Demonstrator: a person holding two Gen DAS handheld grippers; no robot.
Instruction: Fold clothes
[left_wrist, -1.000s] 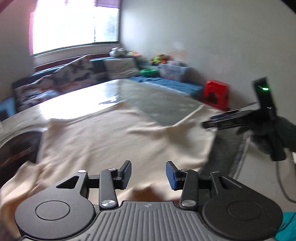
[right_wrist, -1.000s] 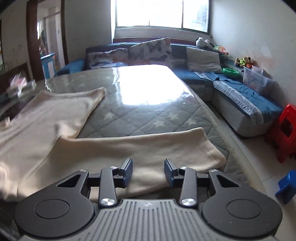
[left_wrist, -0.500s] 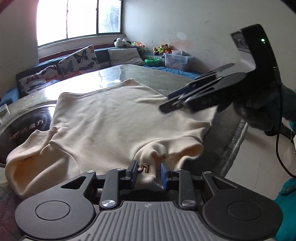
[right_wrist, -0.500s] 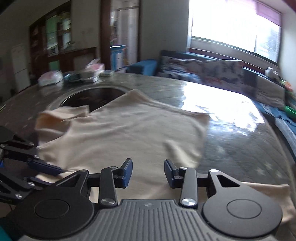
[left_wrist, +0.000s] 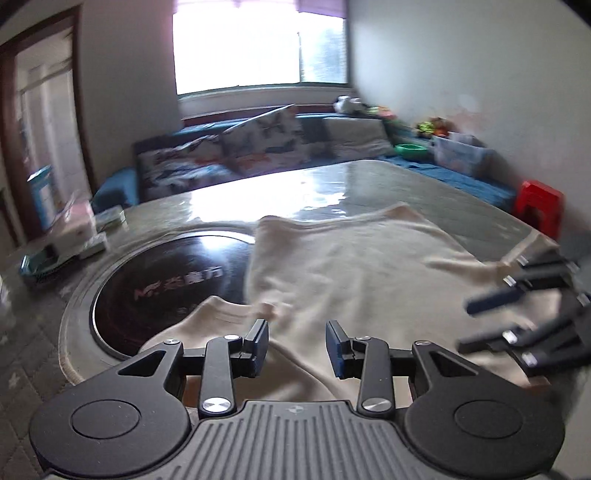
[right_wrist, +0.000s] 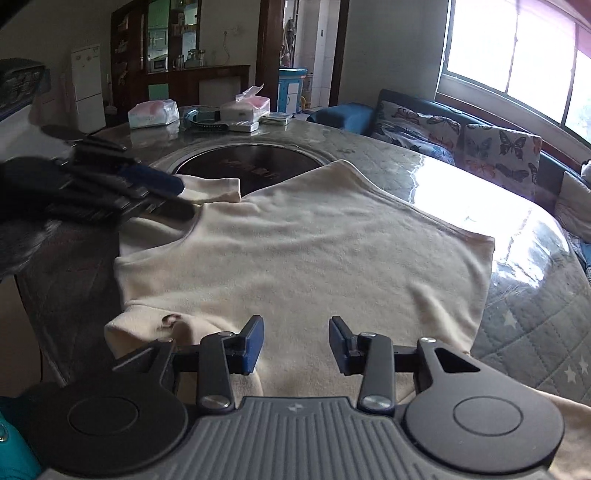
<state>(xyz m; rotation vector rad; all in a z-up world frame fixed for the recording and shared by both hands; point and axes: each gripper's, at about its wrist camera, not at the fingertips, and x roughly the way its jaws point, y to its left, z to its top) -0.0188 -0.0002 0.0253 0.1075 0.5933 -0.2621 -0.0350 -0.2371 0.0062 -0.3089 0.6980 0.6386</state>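
A cream shirt (left_wrist: 354, 273) lies spread on the round table; it also shows in the right wrist view (right_wrist: 314, 254), collar toward the near left. My left gripper (left_wrist: 297, 345) is open and empty, just above the shirt's near edge by the sleeve; in the right wrist view it appears blurred at the left (right_wrist: 162, 195), over the far sleeve. My right gripper (right_wrist: 295, 345) is open and empty above the shirt's near edge; in the left wrist view it shows blurred at the right (left_wrist: 491, 317).
A dark round glass inset (left_wrist: 166, 284) sits in the table (right_wrist: 517, 280) beside the shirt. Tissue packs and boxes (right_wrist: 236, 110) stand at the table's far side. A sofa with butterfly cushions (left_wrist: 236, 158) and a red stool (left_wrist: 539, 206) are beyond.
My left gripper has opened and let go of the shirt's edge near the collar. Both grippers have swung; the right one now hovers over the shirt's near edge.
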